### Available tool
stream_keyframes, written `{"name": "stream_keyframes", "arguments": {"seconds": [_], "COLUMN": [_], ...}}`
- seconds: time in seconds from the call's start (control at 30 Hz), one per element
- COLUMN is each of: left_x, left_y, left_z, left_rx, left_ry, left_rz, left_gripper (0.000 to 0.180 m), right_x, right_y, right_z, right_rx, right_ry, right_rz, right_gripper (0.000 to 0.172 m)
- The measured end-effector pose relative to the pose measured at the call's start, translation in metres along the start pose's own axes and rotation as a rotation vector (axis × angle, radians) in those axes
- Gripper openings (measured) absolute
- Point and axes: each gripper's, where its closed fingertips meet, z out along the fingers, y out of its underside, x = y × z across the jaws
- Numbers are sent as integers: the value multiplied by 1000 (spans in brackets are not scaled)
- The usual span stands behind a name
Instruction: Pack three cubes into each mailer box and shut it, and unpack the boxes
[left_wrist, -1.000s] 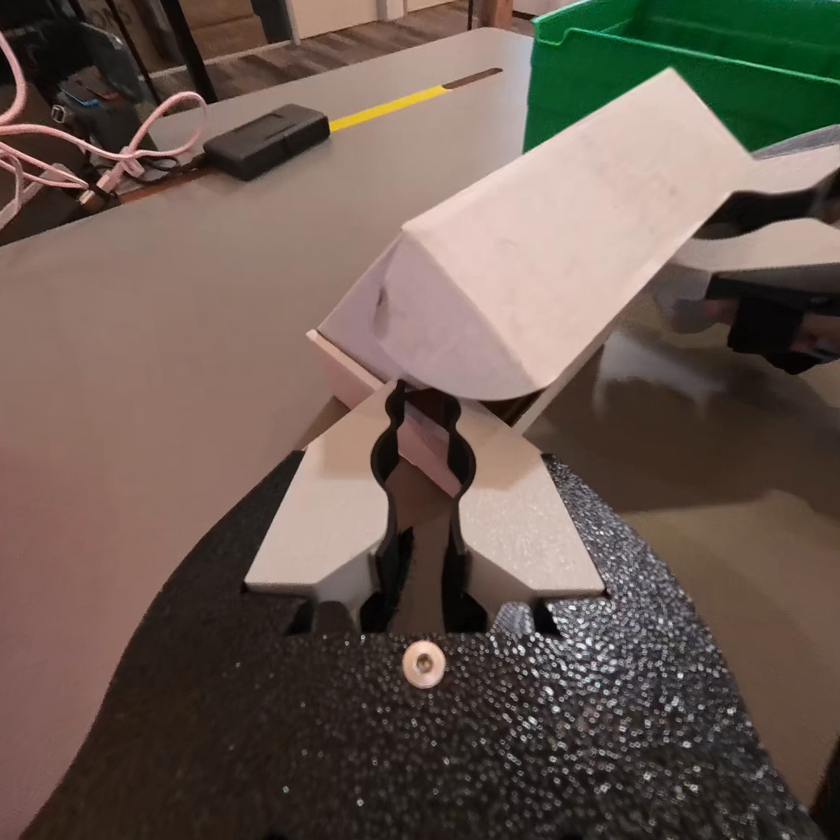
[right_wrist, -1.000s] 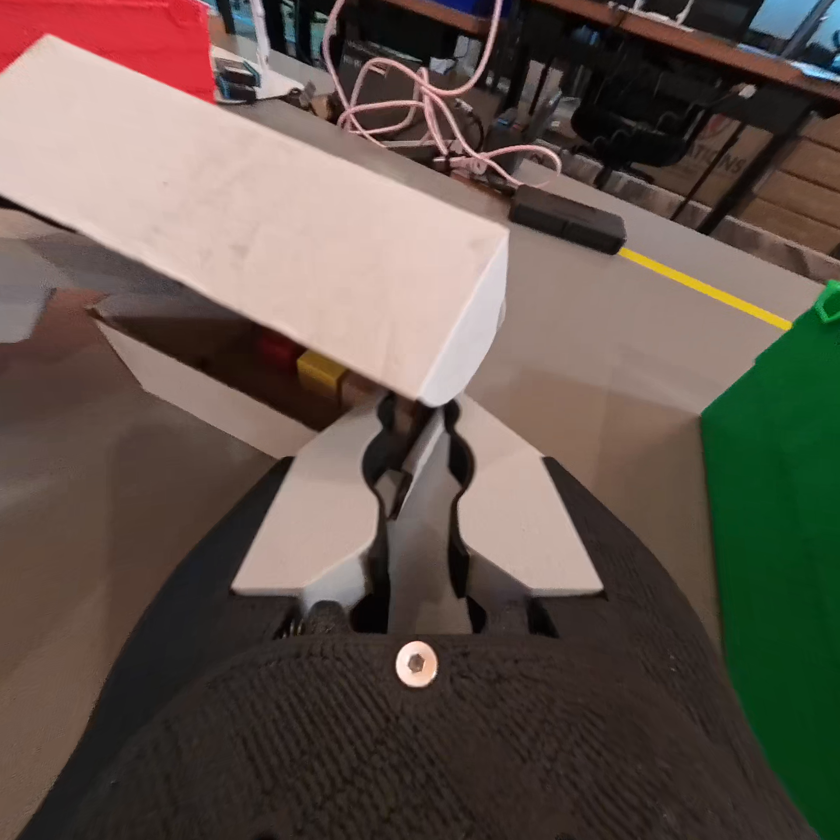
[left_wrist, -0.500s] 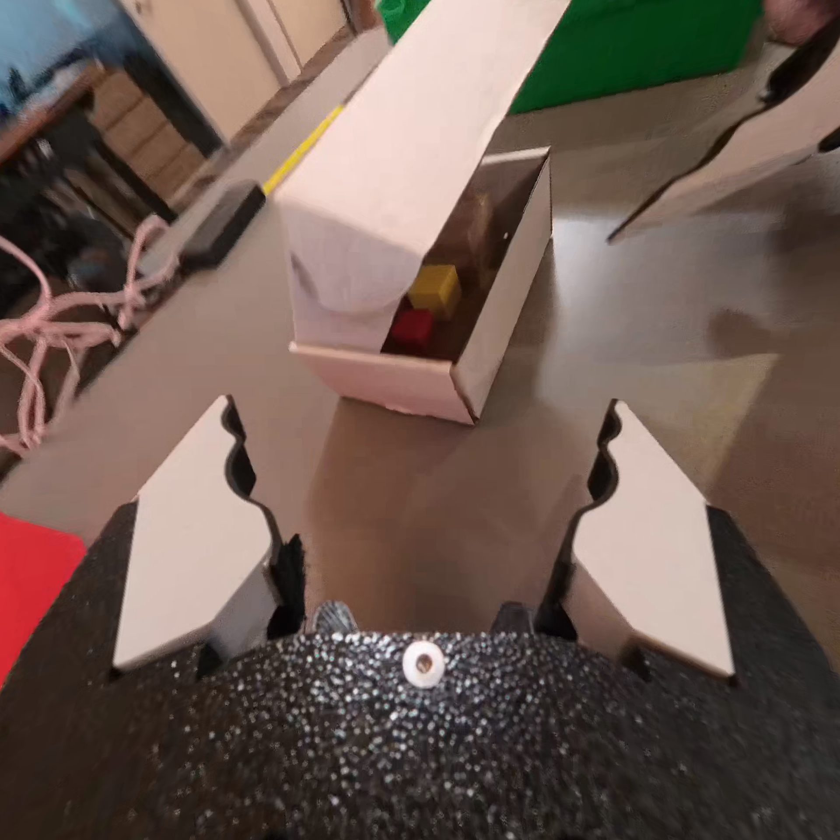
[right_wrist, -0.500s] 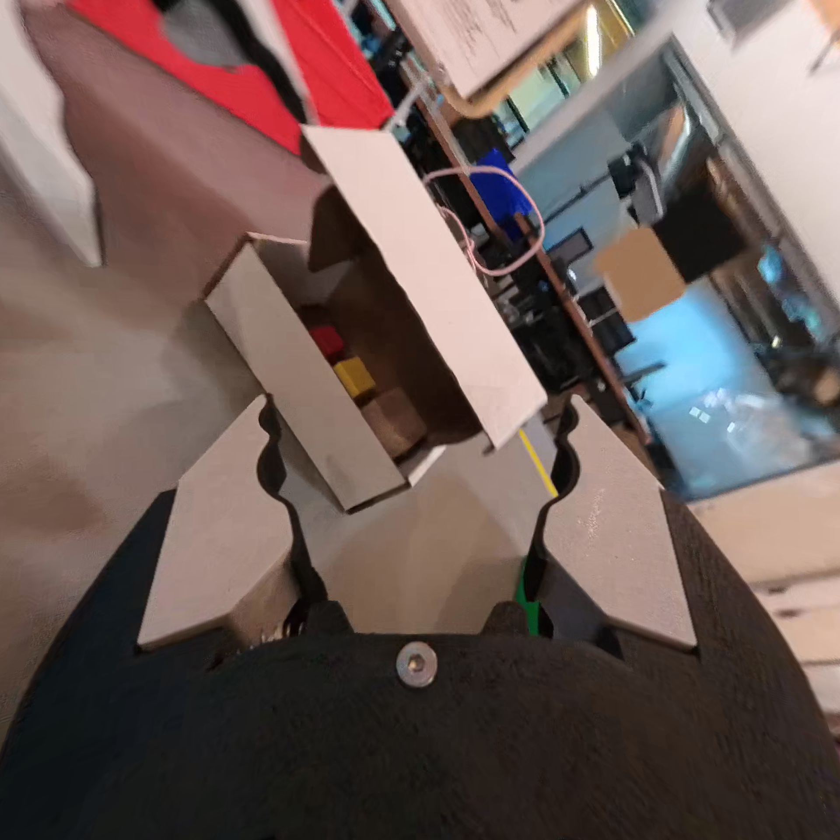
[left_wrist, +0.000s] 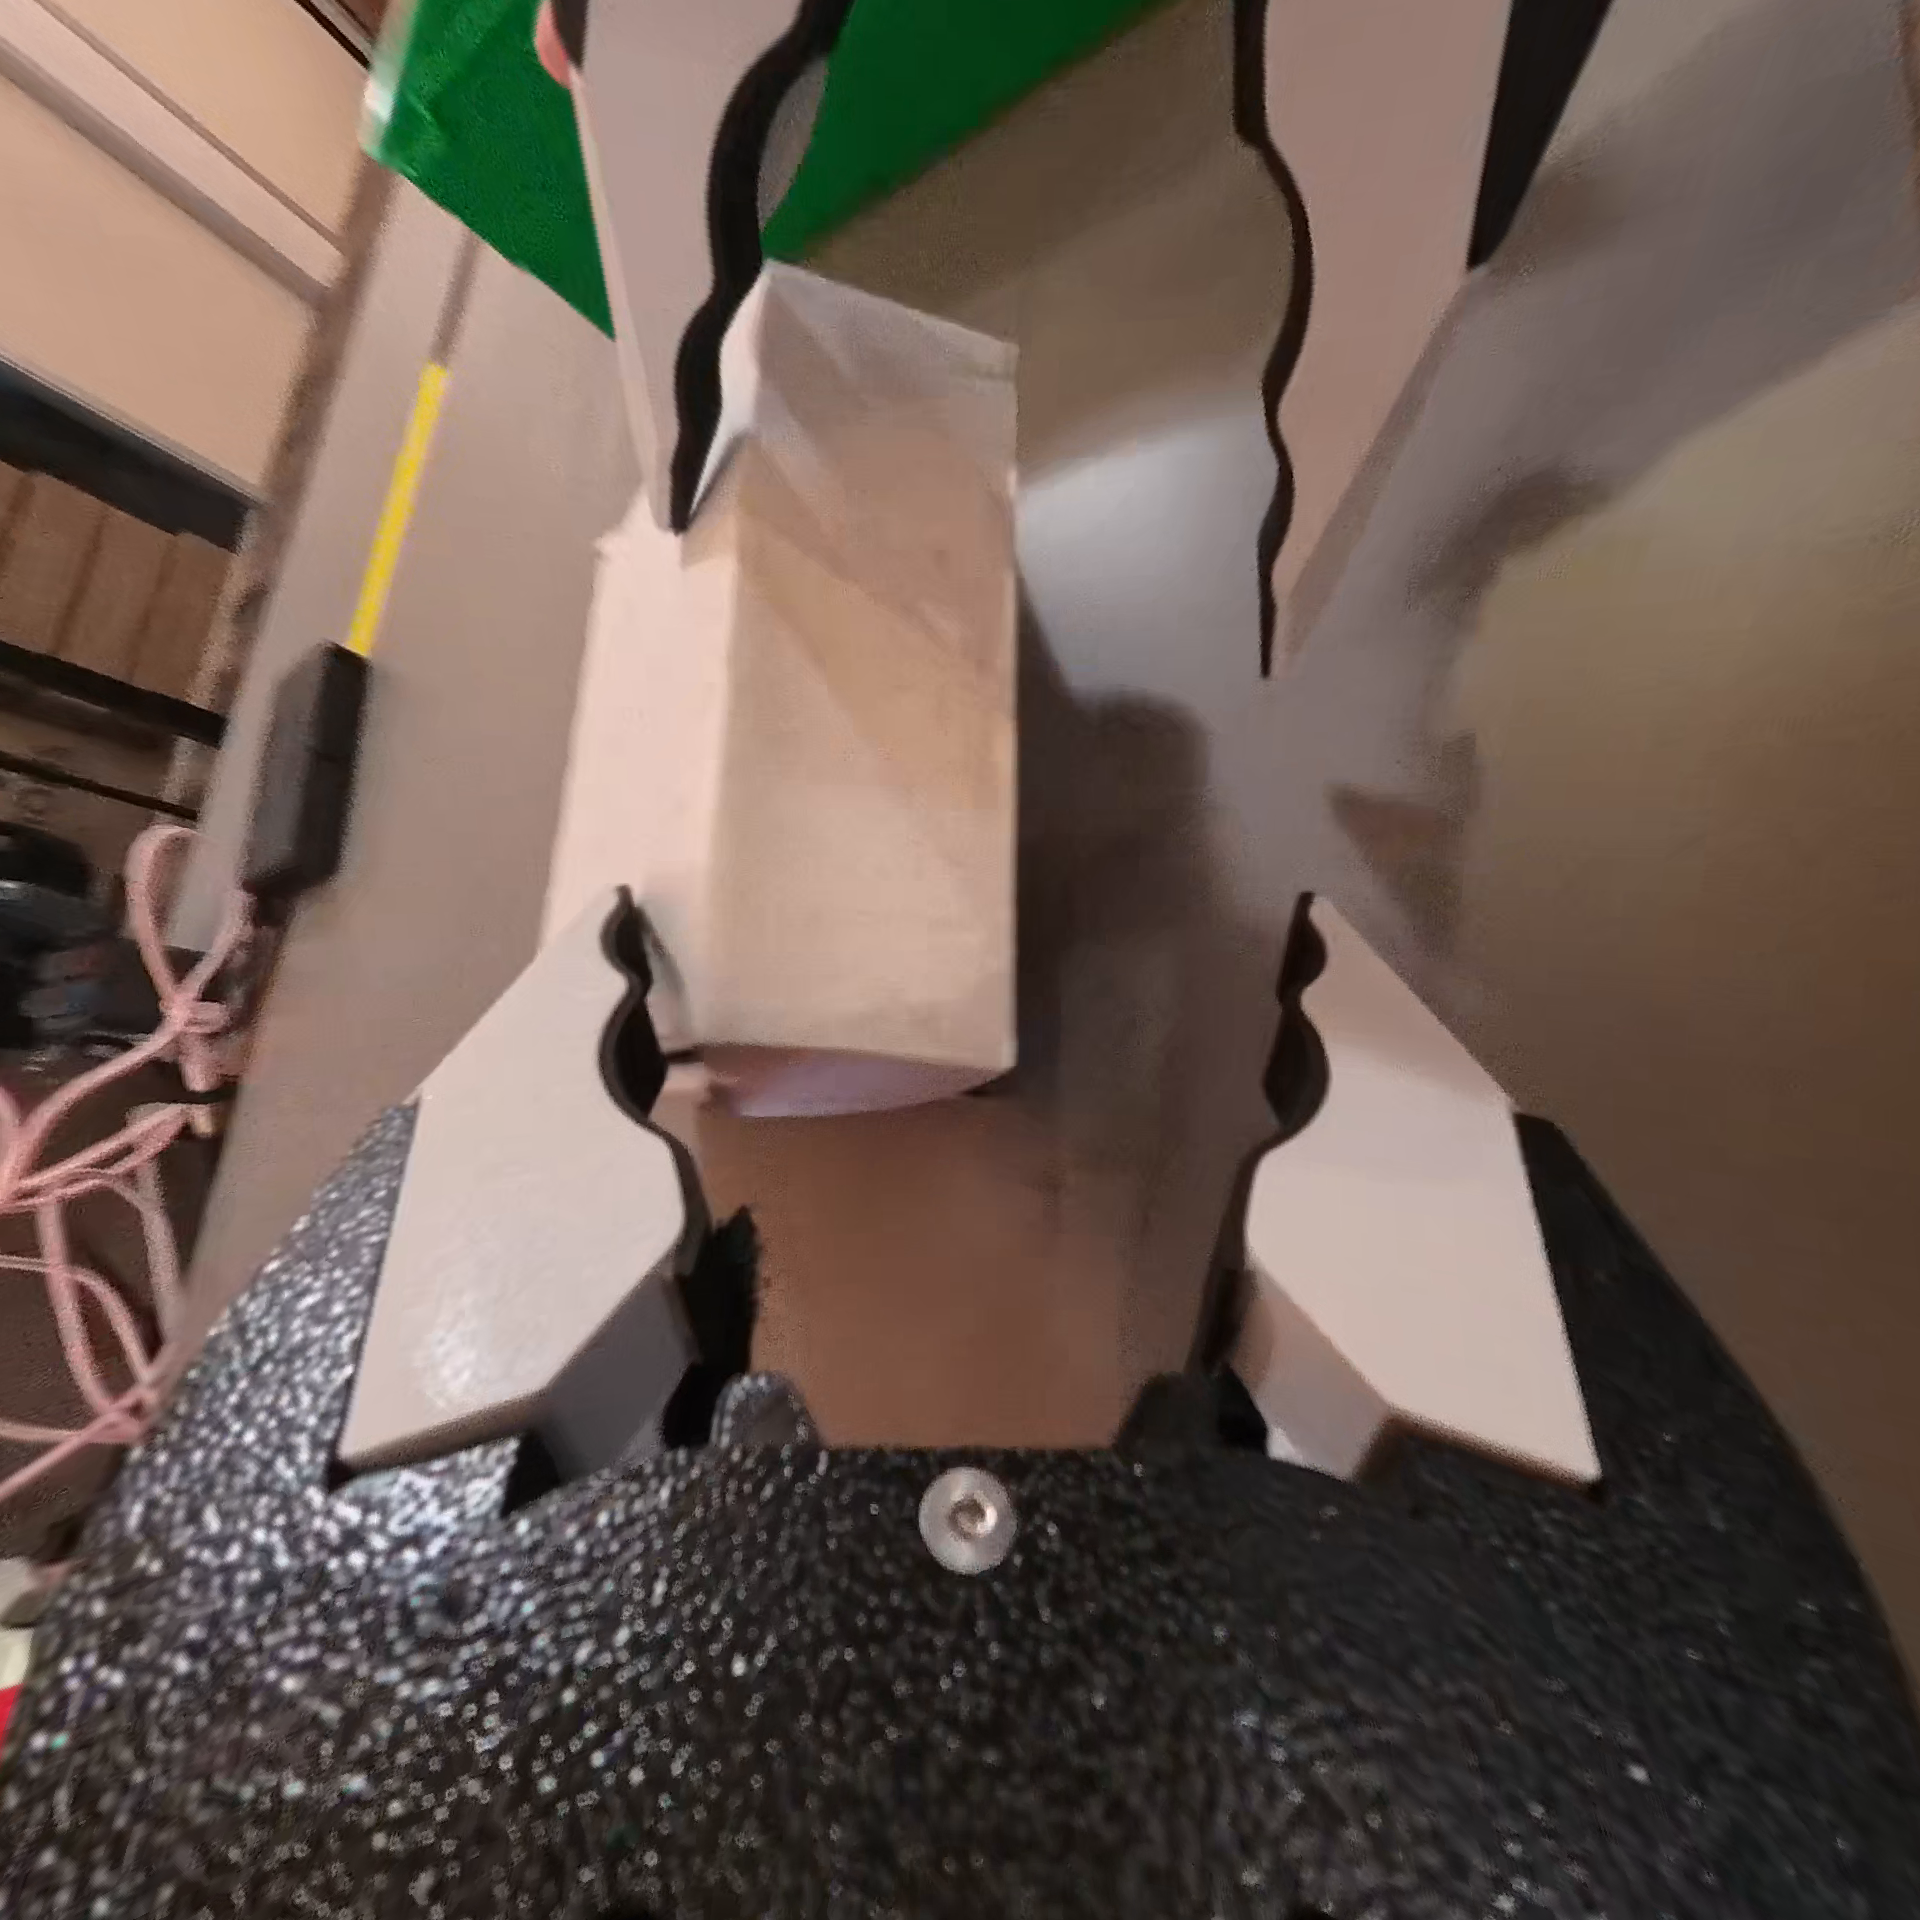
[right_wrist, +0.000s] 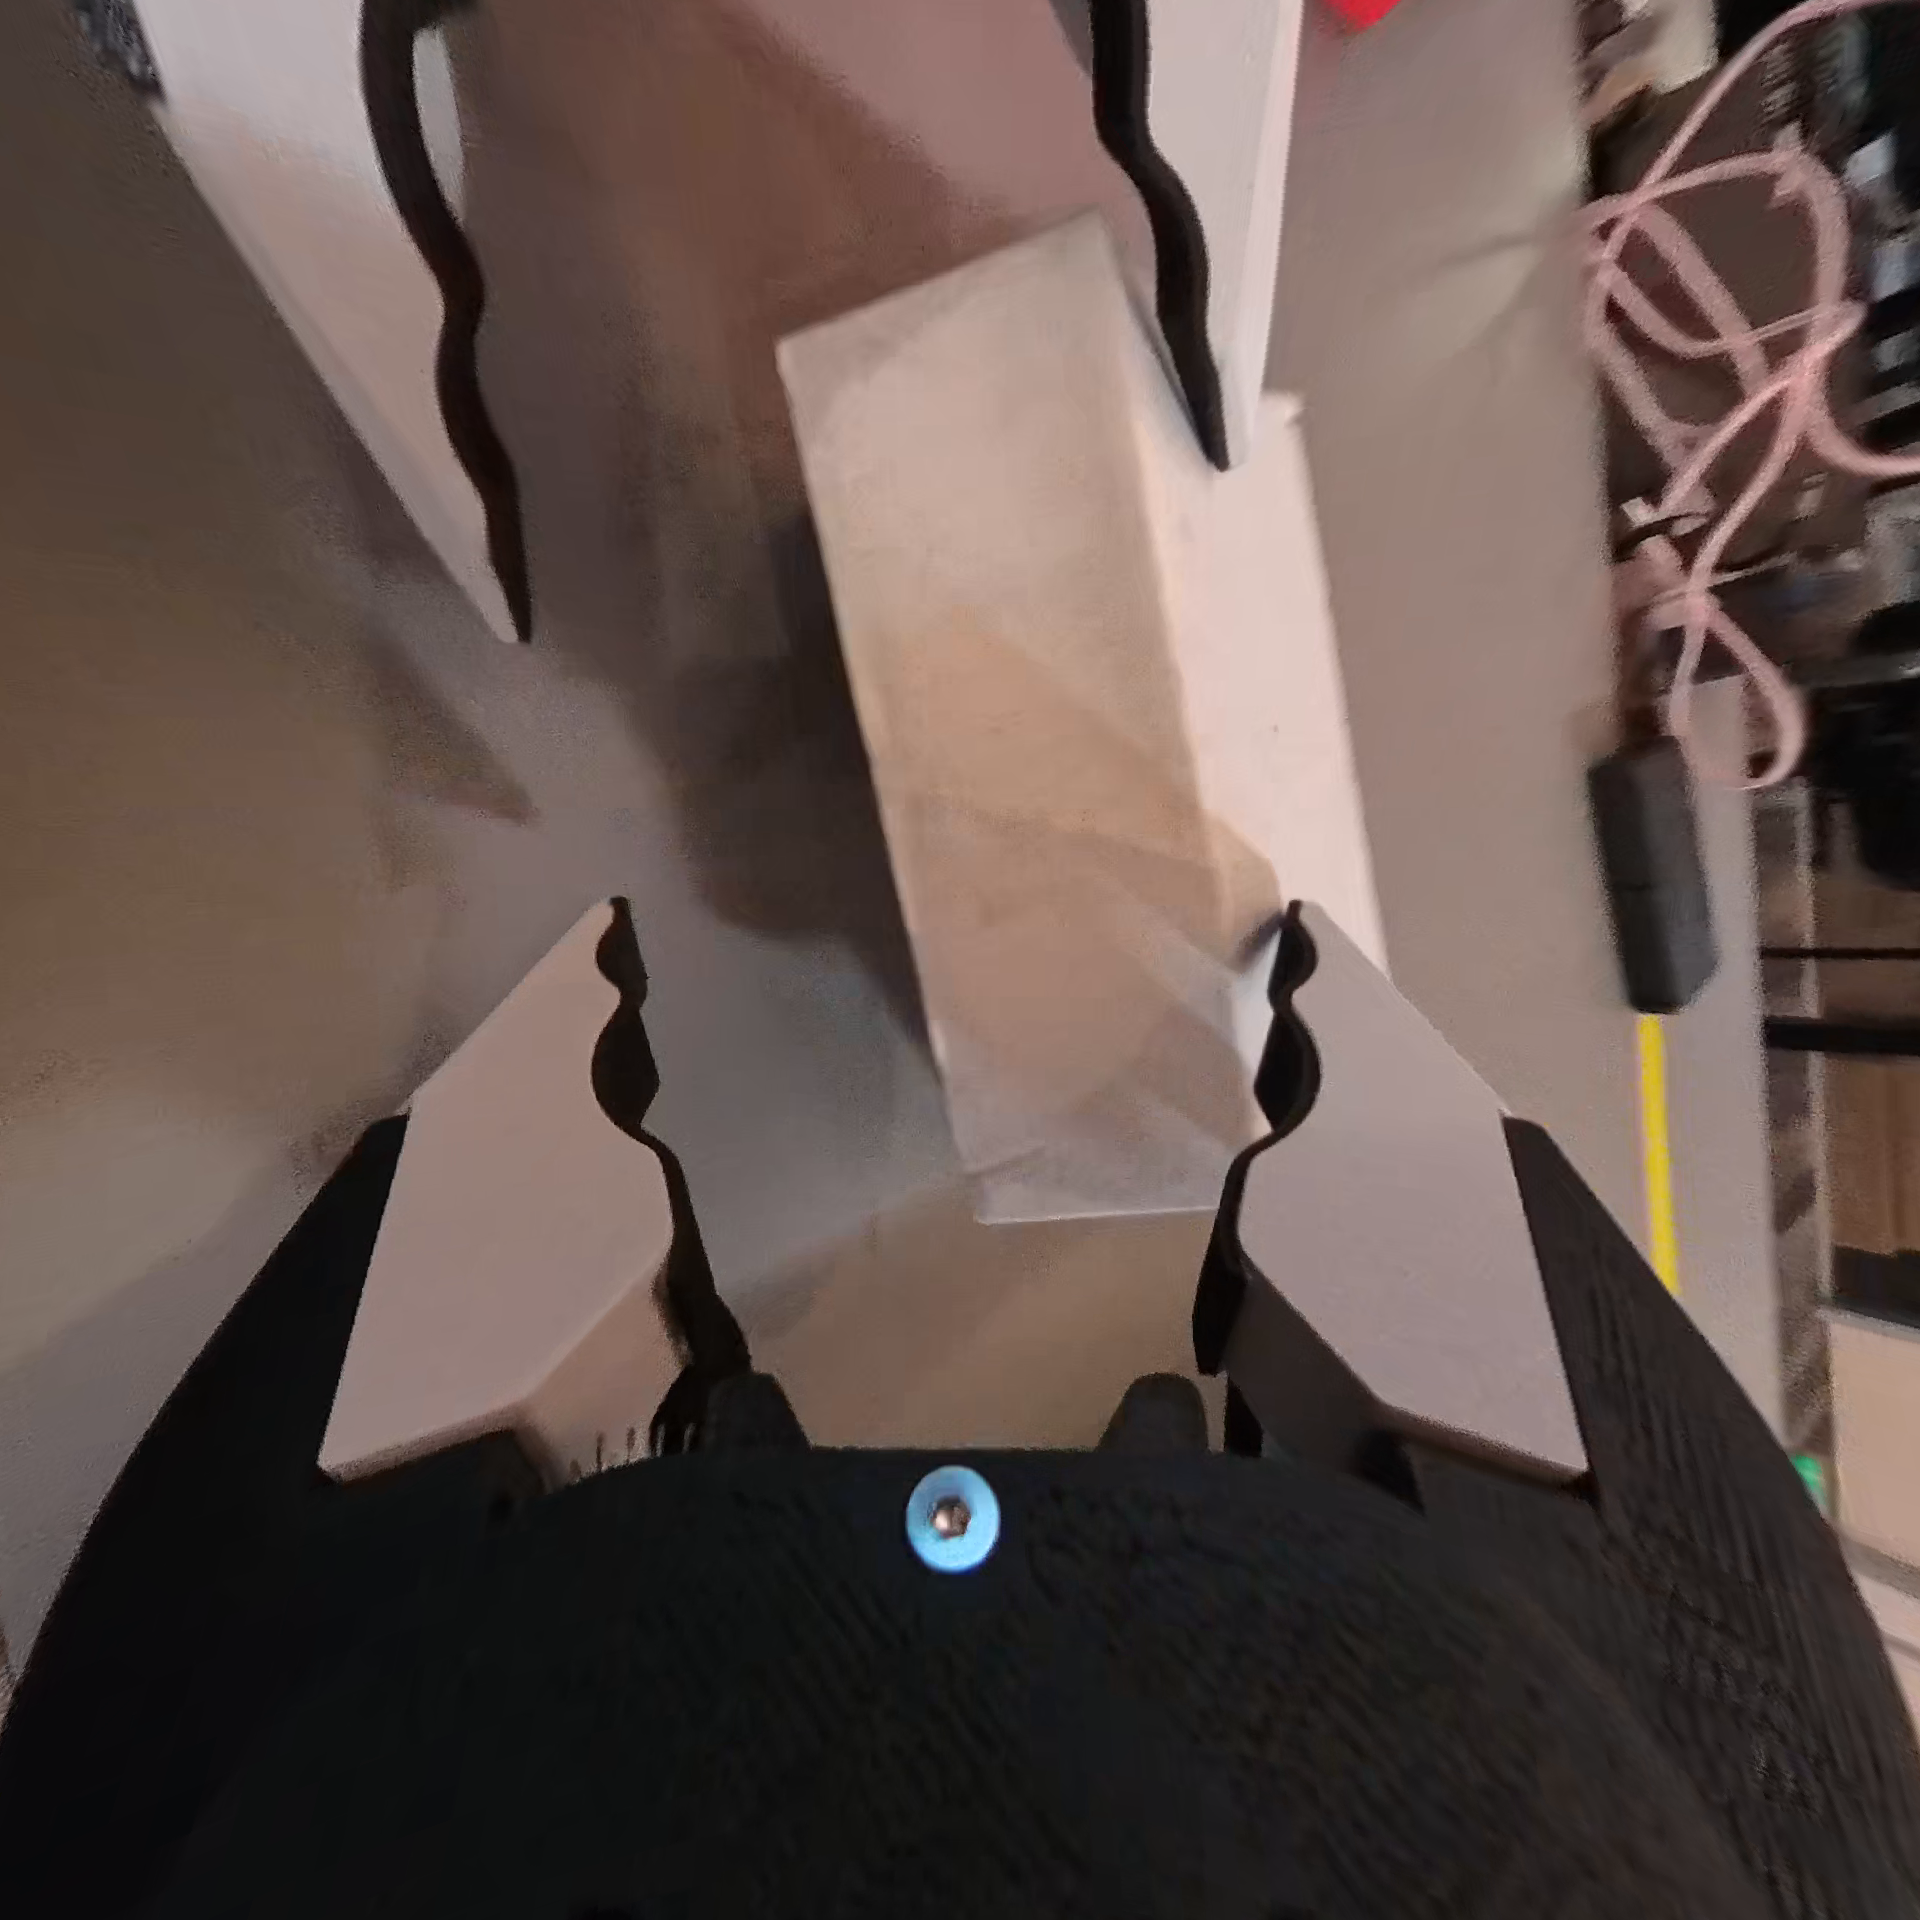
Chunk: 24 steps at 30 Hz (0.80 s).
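Our left gripper (left_wrist: 961, 914) gapes wide over the white mailer box (left_wrist: 852, 727), which lies on the grey table (left_wrist: 1714, 727) toward twelve o'clock; one fingertip (left_wrist: 623, 935) sits just beside the box's edge, nothing clamped. Our right gripper (right_wrist: 954, 914) spreads equally wide at the opposite end, gripping nothing. The box's lid is down, contents hidden. A green bin (left_wrist: 499, 156) stands at eleven o'clock.

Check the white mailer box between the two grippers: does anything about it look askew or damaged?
No damage shows. The white mailer box is not shut: its lid stands tilted over the base instead of lying flat. Both the left gripper and the right gripper are wide open at its two ends, gripping nothing. Motion blur hides finer detail.
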Motion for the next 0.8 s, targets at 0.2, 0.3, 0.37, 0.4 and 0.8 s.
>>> {"name": "stream_keyframes", "arguments": {"seconds": [0.2, 0.3, 0.37, 0.4, 0.8], "left_x": [2, -6, -7, -7, -32], "left_y": [13, 15, 13, 13, 3], "left_z": [13, 15, 15, 15, 17], "left_rx": [-18, -35, -33, -30, 45], "left_ry": [-92, -214, -241, -242, -172], "left_rz": [-9, 157, 172, 184, -59], "left_gripper": [89, 69, 68, 67, 67], "right_x": [-14, -13, -10, -9, 25], "right_y": [7, 7, 8, 7, -2], "right_z": [13, 11, 10, 10, 14], "right_rx": [57, 64, 50, 53, -17], "right_ry": [-25, -33, -4, 21, 395], "right_rz": [89, 98, 57, 24, -358], "right_gripper": [109, 108, 108, 108, 105]}}
